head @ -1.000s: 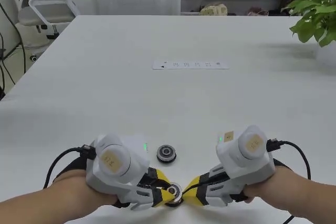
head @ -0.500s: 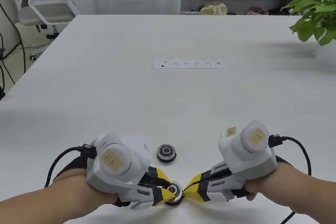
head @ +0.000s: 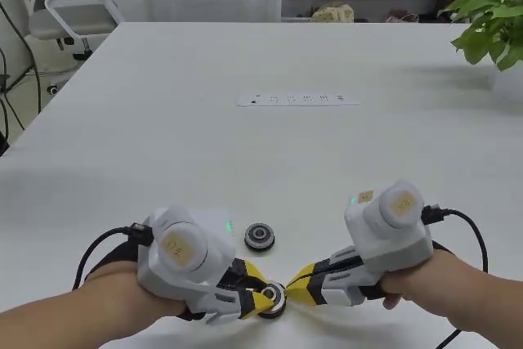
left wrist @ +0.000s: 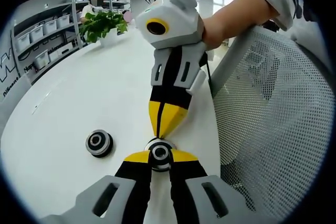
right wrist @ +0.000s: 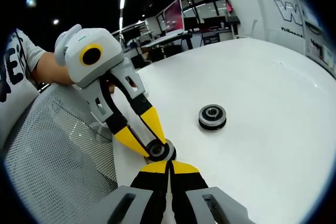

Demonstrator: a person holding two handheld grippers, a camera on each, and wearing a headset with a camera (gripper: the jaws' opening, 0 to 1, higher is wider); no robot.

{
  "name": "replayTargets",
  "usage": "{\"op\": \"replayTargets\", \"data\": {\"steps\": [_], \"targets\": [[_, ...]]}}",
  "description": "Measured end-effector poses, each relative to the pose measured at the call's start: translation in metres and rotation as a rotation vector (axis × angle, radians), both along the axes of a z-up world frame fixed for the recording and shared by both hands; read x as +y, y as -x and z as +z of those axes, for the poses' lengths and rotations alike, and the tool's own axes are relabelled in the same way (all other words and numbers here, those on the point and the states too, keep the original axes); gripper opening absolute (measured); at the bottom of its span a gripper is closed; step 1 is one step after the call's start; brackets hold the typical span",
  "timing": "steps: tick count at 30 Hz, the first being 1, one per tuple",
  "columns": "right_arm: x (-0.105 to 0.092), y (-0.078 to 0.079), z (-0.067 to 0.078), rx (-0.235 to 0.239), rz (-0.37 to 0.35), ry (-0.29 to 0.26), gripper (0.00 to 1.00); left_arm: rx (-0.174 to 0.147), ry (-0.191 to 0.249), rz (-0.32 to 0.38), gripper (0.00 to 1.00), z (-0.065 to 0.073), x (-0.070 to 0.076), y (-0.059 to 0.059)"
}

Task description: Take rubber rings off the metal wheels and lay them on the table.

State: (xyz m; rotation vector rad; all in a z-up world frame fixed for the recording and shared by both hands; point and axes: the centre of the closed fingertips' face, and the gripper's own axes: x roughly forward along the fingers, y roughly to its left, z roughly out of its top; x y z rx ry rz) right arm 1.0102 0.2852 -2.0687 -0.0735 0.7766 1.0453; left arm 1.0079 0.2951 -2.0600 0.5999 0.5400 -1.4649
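Near the bench (head: pixel 245 153) front edge, the left claw (head: pixel 261 303) is clamped on a metal wheel (head: pixel 273 296); the right claw (head: pixel 294 292), jaws together, touches its rim. Just beyond lies a second wheel (head: pixel 259 236).

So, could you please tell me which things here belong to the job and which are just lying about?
Job: held wheel, second wheel on the table, left gripper, right gripper.
Lying about: power strip, plant, chair.
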Motion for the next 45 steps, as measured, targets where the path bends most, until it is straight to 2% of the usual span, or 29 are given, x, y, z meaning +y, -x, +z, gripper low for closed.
{"op": "replayTargets", "data": {"steps": [3, 45], "targets": [[0.0009, -0.0004, 0.0025, 0.01, -0.01, -0.016, 0.0, -0.001, -0.003, 0.003, 0.08, -0.0001, -0.0001, -0.0001], [0.0096, 0.0028, 0.0085, -0.008, 0.009, -0.018, 0.0, -0.005, -0.018, 0.004, 0.08, 0.0002, -0.0001, -0.0004]]}}
